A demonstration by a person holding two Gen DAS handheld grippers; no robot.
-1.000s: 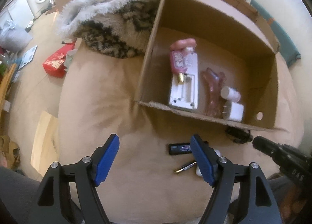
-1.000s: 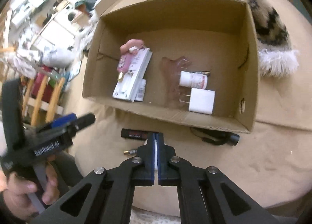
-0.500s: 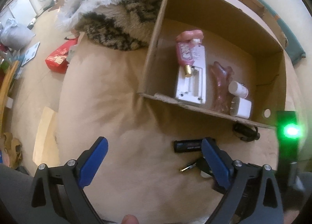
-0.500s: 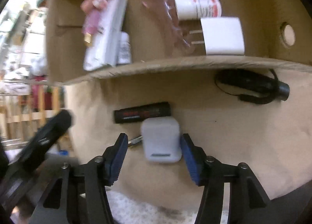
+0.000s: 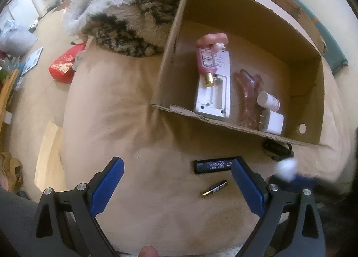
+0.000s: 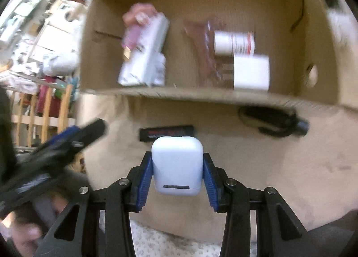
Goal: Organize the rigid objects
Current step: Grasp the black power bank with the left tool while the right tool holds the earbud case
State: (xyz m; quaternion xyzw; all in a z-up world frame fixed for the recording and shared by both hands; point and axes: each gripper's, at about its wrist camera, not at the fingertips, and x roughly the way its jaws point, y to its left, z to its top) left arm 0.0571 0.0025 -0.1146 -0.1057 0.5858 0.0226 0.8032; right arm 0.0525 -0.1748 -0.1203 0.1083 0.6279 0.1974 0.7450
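Observation:
My right gripper (image 6: 177, 158) has a white earbud case (image 6: 177, 163) between its blue pads. Its jaws are closing, and the pads touch the case's two sides. The view is blurred with motion. Behind the case lie a black tube (image 6: 166, 133) and a black torch-like object (image 6: 273, 120) on the beige cushion. My left gripper (image 5: 176, 167) is open wide over the cushion, nothing between its fingers. The black tube (image 5: 217, 165) and a small battery (image 5: 213, 188) lie by its right finger. The cardboard box (image 5: 223, 11) holds a white remote, a pink bottle, a pill bottle and a white charger (image 5: 271, 121).
A furry patterned throw (image 5: 125, 15) lies left of the box. A red packet (image 5: 63, 64) and other clutter are on the floor at left. The box's low front wall (image 6: 201, 96) faces both grippers. The left gripper (image 6: 67, 143) shows blurred at the right view's left edge.
My right gripper went from shut to open, came down around the white case and closed on its sides. My left gripper's jaws spread wider and stayed in place.

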